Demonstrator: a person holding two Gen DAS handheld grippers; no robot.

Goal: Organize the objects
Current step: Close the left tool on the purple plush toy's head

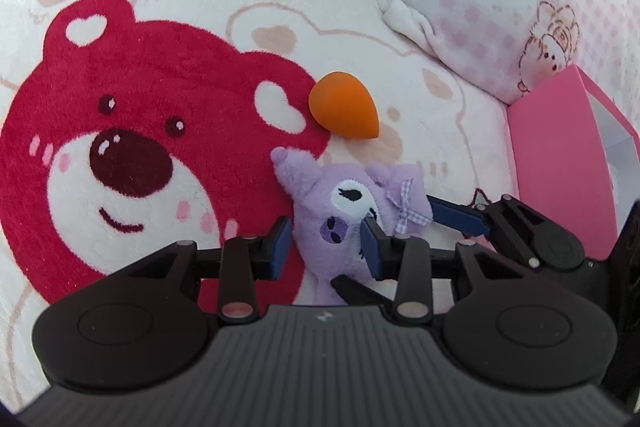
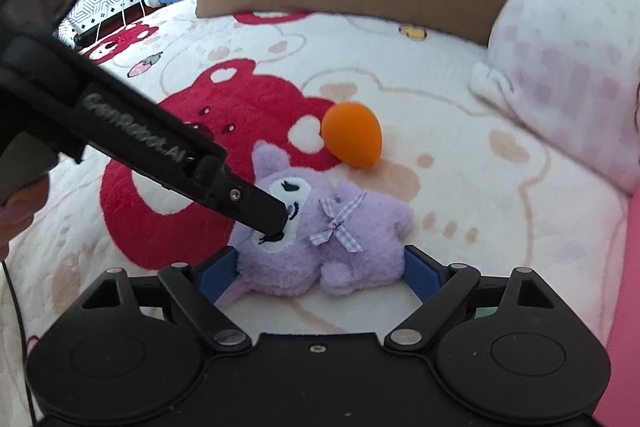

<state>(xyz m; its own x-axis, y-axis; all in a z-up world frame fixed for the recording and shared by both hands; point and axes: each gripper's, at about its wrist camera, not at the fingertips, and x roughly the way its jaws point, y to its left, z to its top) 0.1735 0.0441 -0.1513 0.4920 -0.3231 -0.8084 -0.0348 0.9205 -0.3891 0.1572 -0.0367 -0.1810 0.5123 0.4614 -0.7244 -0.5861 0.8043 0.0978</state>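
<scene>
Left gripper (image 1: 326, 247) is clamped on the purple plush toy (image 1: 352, 199), lower middle of frame. Right gripper (image 2: 320, 273) is wide open around it, not squeezing.

Pink box (image 1: 560, 163) cut off; pillow (image 2: 568, 75) seemingly blurred.

Left gripper (image 1: 326, 247) angled downward, its 2 blue pads closed against the plush toy (image 1: 352, 211). Right gripper (image 2: 320, 273) angled downward, jaws spread wide, pads clear on either side.
</scene>
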